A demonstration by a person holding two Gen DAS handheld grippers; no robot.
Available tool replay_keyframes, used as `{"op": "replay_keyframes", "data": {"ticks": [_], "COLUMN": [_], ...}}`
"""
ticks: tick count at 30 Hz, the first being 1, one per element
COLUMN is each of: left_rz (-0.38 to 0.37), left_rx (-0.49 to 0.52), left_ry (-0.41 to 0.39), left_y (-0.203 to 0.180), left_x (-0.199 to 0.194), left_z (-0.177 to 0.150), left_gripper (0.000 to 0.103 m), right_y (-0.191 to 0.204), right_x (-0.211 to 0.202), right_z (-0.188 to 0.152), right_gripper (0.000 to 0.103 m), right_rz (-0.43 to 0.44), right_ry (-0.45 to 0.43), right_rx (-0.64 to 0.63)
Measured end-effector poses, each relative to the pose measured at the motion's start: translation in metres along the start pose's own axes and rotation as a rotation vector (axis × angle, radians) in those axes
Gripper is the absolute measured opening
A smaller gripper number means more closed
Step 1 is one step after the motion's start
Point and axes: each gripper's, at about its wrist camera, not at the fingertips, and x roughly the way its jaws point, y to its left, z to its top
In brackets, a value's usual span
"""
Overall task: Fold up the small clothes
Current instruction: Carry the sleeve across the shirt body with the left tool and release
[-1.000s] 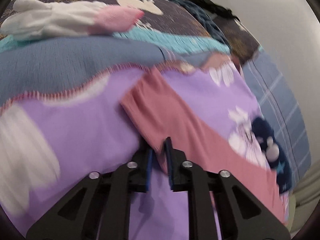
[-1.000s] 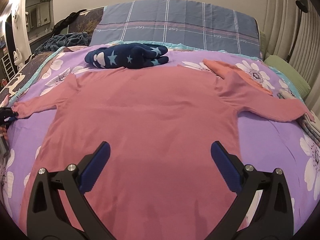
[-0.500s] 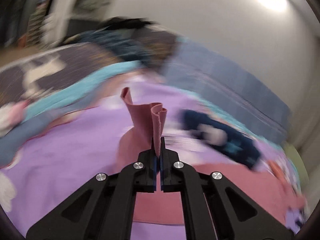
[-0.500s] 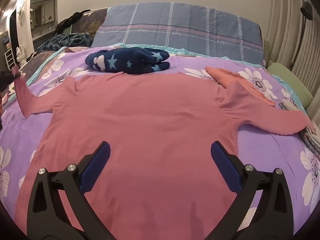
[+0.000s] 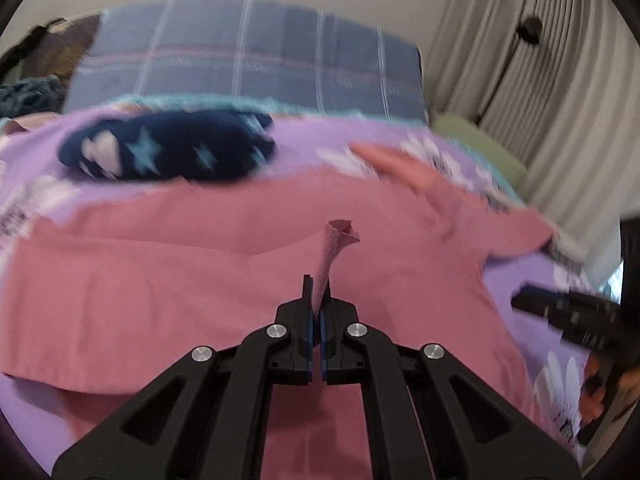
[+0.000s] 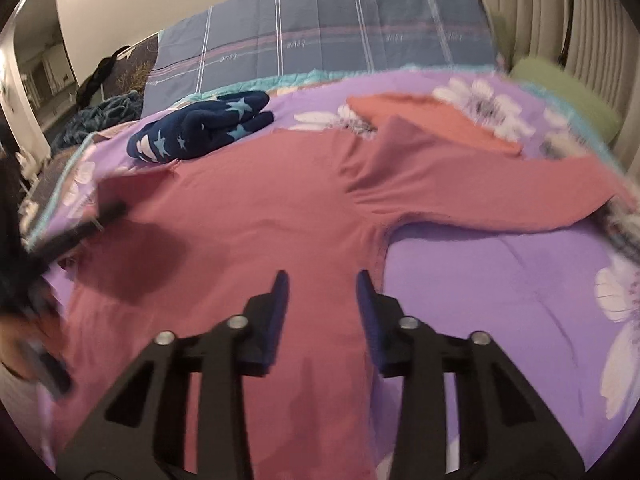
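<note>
Left wrist: left hand-held gripper [image 5: 317, 296] clamped on pink sleeve cuff [image 5: 334, 246].

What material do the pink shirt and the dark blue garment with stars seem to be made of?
Pink shirt: probably a thin matte cotton-like knit; it lies limp and puckers softly at the armpit. Dark blue star garment: looks like fleece or plush, because it sits thick and rounded with a fuzzy outline. Blur leaves both uncertain.
</note>
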Motion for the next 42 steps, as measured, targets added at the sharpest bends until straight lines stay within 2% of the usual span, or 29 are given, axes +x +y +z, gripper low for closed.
{"op": "replay_keyframes", "data": {"ticks": [3, 4, 9, 11, 12, 13, 16, 19, 21, 22, 23, 25, 27, 31, 33, 36, 39, 40, 41, 42], "left_rz": [0.001, -0.006, -0.076, -0.087, -0.093, -0.093, -0.084, -0.083, -0.09, -0.093, -0.093, -0.092, -0.096, -0.148, -0.172, -0.19, -0.192, -0.182, -0.161, -0.146], "left_rx": [-0.01, -0.026, -0.049, -0.026, -0.01, -0.002, 0.024, 0.013, 0.003, -0.004, -0.007, -0.009, -0.007, 0.004, 0.029, 0.068, 0.091, 0.098, 0.101, 0.093], "left_ry": [0.046, 0.063, 0.082, 0.079, 0.081, 0.082, 0.097, 0.113, 0.118, 0.122, 0.122, 0.108, 0.085, 0.004, -0.037, -0.073, -0.056, -0.046, -0.019, 0.006], "left_y": [0.003, 0.008, 0.009, 0.003, -0.001, -0.004, -0.011, -0.01, -0.007, -0.006, -0.006, -0.006, -0.009, -0.026, -0.043, -0.069, -0.09, -0.094, -0.096, -0.093], "left_x": [0.015, 0.021, 0.018, 0.016, 0.016, 0.018, 0.022, 0.028, 0.028, 0.029, 0.028, 0.025, 0.018, -0.005, -0.01, -0.002, 0.022, 0.028, 0.037, 0.042], "left_z": [-0.013, -0.016, -0.025, -0.027, -0.028, -0.028, -0.031, -0.031, -0.031, -0.031, -0.03, -0.029, -0.025, 0.004, 0.022, 0.04, 0.043, 0.04, 0.035, 0.029], "left_gripper": [0.002, 0.002, 0.003, 0.019, 0.022, 0.025, 0.025, 0.023, 0.011, 0.004, 0.003, 0.002, 0.002, 0.002, 0.002, 0.002, 0.002, 0.008, 0.027, 0.034], "right_y": [0.005, 0.01, 0.033, 0.043, 0.046, 0.049, 0.056, 0.061, 0.067, 0.071, 0.074, 0.086, 0.086, 0.075, 0.068, 0.049, 0.028, 0.019, 0.012, 0.005], "right_x": [0.02, 0.03, 0.072, 0.086, 0.092, 0.098, 0.118, 0.128, 0.135, 0.137, 0.14, 0.147, 0.145, 0.109, 0.088, 0.068, 0.073, 0.085, 0.094, 0.107], "right_z": [0.01, 0.014, 0.032, 0.037, 0.038, 0.039, 0.041, 0.046, 0.053, 0.055, 0.057, 0.06, 0.063, 0.088, 0.104, 0.124, 0.128, 0.124, 0.12, 0.114], "right_gripper": [0.036, 0.039, 0.042, 0.043, 0.045, 0.046, 0.047, 0.049, 0.049, 0.044, 0.037, 0.002, 0.002, 0.001, 0.001, 0.002, 0.002, 0.002, 0.002, 0.004], "right_rz": [0.108, 0.154, 0.289, 0.336, 0.358, 0.377, 0.401, 0.404, 0.411, 0.412, 0.408, 0.377, 0.372, 0.419, 0.41, 0.356, 0.253, 0.202, 0.176, 0.153], "right_ry": [0.07, 0.102, 0.235, 0.28, 0.299, 0.318, 0.373, 0.376, 0.368, 0.364, 0.362, 0.376, 0.364, 0.232, 0.167, 0.094, 0.057, 0.062, 0.078, 0.105], "right_rx": [-0.018, -0.033, -0.017, 0.007, 0.023, 0.041, 0.098, 0.12, 0.129, 0.13, 0.122, 0.065, 0.077, 0.089, 0.063, 0.061, 0.069, 0.068, 0.069, 0.068]}}
